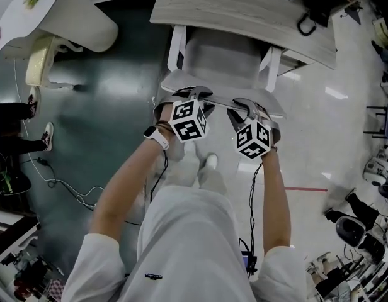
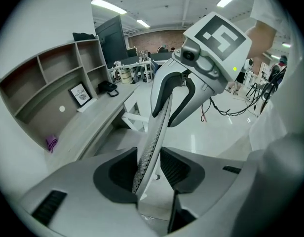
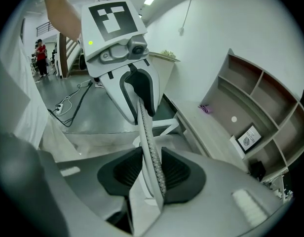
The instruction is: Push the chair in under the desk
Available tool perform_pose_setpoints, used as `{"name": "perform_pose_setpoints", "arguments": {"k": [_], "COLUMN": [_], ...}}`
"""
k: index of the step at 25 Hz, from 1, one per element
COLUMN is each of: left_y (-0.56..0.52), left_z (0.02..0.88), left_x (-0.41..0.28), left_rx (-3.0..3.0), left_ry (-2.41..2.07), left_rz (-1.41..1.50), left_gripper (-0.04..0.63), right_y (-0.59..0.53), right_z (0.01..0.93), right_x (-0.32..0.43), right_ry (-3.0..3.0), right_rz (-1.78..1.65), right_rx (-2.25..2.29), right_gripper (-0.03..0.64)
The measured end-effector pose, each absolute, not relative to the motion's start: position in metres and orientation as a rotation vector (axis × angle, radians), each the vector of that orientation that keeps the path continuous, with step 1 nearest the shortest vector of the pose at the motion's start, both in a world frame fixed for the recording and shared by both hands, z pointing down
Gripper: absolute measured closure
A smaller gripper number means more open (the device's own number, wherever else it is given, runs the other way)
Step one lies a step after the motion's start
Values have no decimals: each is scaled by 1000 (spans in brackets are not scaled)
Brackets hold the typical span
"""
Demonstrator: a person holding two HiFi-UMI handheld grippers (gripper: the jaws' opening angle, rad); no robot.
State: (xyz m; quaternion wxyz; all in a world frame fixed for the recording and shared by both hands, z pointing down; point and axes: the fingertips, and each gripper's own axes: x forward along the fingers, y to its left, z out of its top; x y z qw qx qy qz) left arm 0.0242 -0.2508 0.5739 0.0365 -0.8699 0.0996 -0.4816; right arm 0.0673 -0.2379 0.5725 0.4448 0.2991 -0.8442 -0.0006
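Jaws of our left gripper (image 2: 148,171) clamp the top edge of the chair back (image 2: 152,132), and those of our right gripper (image 3: 153,174) clamp the same edge just beside it. We see the chair (image 1: 220,60) straight ahead, back towards us, its seat partly under the desk (image 1: 213,11).

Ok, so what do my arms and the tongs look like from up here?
The left tongs and right tongs are grey with dark pads, each topped by a white cube of black square markers. A thin black cable trails from each. You wear short white sleeves and a white-banded watch.
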Motion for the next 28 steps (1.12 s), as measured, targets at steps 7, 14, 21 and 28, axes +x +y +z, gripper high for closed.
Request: {"name": "perform_pose_setpoints", "arguments": {"k": [7, 14, 21, 28], "left_y": [-278, -316, -355, -390], "left_z": [575, 576, 574, 572], "left_x": [29, 38, 51, 62], "left_rx": [-2646, -2625, -2609, -2582], "left_ry": [328, 354, 378, 409], "left_rz": [-1460, -1440, -1415, -1381], "left_gripper": [448, 448, 448, 448], "right_y": [-265, -303, -343, -380], "right_z": [573, 575, 574, 574], "right_x": [72, 81, 95, 105], "right_ry": [-2087, -2072, -2059, -2059], "right_rz": [-19, -41, -62, -114], "right_rx": [746, 760, 773, 774], "right_gripper": [485, 483, 482, 480]}}
